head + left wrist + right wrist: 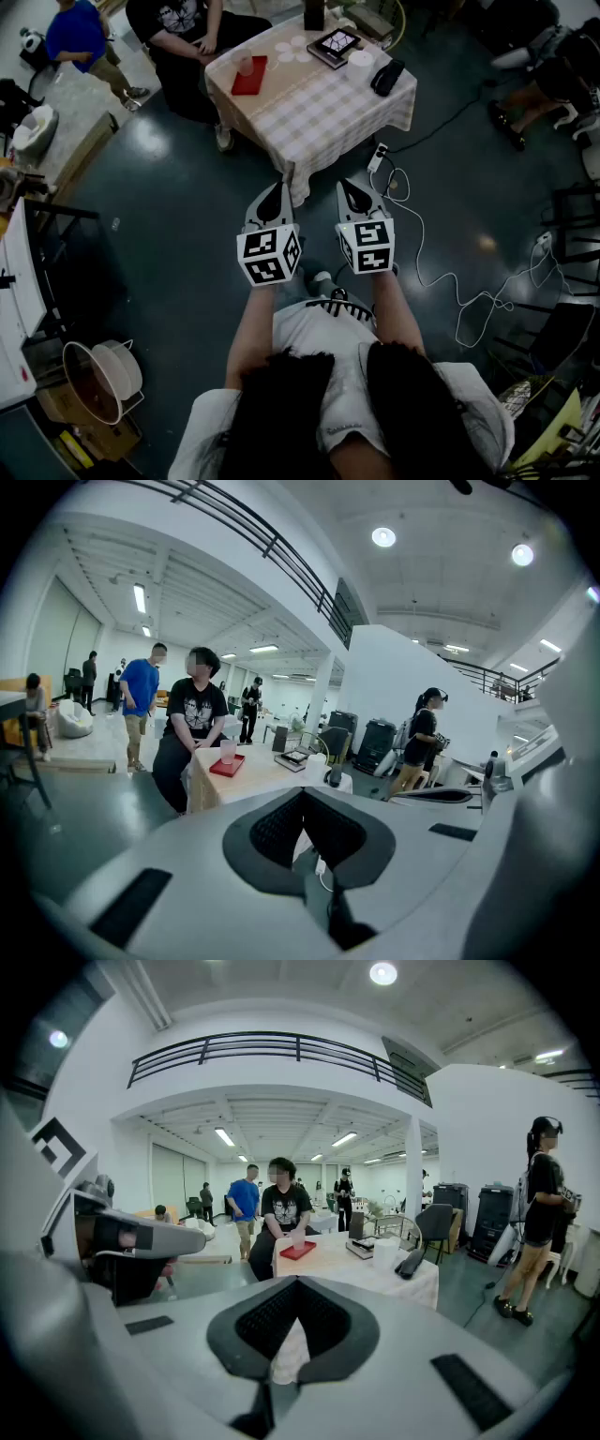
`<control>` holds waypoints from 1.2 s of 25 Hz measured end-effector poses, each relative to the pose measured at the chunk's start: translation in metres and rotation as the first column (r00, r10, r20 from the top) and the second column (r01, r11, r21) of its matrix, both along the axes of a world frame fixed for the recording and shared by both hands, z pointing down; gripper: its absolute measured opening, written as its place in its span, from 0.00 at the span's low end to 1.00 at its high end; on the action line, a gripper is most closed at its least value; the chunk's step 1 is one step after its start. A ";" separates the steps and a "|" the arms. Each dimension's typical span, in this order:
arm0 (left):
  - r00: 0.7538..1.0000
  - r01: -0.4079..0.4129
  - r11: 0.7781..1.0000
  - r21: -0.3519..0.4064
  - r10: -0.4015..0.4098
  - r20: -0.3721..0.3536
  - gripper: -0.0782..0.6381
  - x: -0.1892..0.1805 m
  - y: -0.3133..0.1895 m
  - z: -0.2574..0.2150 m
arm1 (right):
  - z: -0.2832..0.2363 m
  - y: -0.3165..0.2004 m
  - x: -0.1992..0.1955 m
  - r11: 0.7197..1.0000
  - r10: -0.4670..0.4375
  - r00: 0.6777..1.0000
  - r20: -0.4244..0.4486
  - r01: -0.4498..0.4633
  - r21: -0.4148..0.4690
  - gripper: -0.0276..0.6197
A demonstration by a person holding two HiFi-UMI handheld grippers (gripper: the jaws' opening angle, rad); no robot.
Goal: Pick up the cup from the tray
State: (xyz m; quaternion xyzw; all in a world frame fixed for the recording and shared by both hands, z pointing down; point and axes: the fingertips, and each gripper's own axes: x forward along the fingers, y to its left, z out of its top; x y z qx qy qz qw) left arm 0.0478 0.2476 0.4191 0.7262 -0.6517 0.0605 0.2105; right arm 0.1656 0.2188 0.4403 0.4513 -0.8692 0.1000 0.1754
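1. The cup (246, 66) stands upright on the red tray (253, 84), at the tray's far end.
2. The tray lies flat on the checked cloth at the tabletop's (319, 108) left edge as the head view shows it. It is close to the far left corner and directly in front of a seated person (183, 23) in a black shirt.
3. The left gripper (277, 187) is held in the air over the dark floor (169, 216), just short of the tabletop's near corner and well apart from the cup. Its jaws are closed tip to tip with nothing between them.
4. The right gripper (355, 186) is held just beside the left one, level with it and pointing toward the same table. Its jaws are also pressed together and empty.
5. In both gripper views the cup and tray show small beyond the closed jaw tips, untouched.
6. Also on the tabletop are a dark book (335, 44) near the far edge, a black case (387, 77) at the right edge and some white discs (292, 49) between the book and the tray.
7. A white power strip (378, 157) lies on the floor beside the table's right near corner, and its cable (441, 277) trails away to the right.
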 end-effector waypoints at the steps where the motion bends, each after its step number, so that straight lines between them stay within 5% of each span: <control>1: 1.000 0.000 1.000 0.000 0.000 0.002 0.12 -0.001 0.000 0.000 | 0.001 0.000 -0.001 1.000 -0.001 1.000 -0.002 0.001 0.001 0.05; 11: 1.000 -0.006 1.000 0.000 0.006 -0.001 0.12 -0.010 -0.017 0.005 | 0.005 -0.017 -0.011 1.000 0.010 1.000 0.010 -0.010 -0.007 0.05; 22: 0.999 -0.026 0.999 -0.019 0.025 -0.048 0.12 -0.043 -0.099 0.025 | 0.012 -0.090 -0.044 0.998 -0.017 0.997 0.072 0.021 -0.055 0.07; 26: 0.997 -0.016 0.999 -0.035 0.013 -0.070 0.12 -0.069 -0.137 0.027 | 0.006 -0.123 -0.074 0.996 -0.062 0.993 0.103 0.069 -0.063 0.28; 30: 0.997 -0.019 1.000 -0.019 0.017 -0.071 0.12 -0.099 -0.181 0.015 | -0.009 -0.167 -0.104 0.997 -0.057 0.992 0.111 0.062 -0.042 0.32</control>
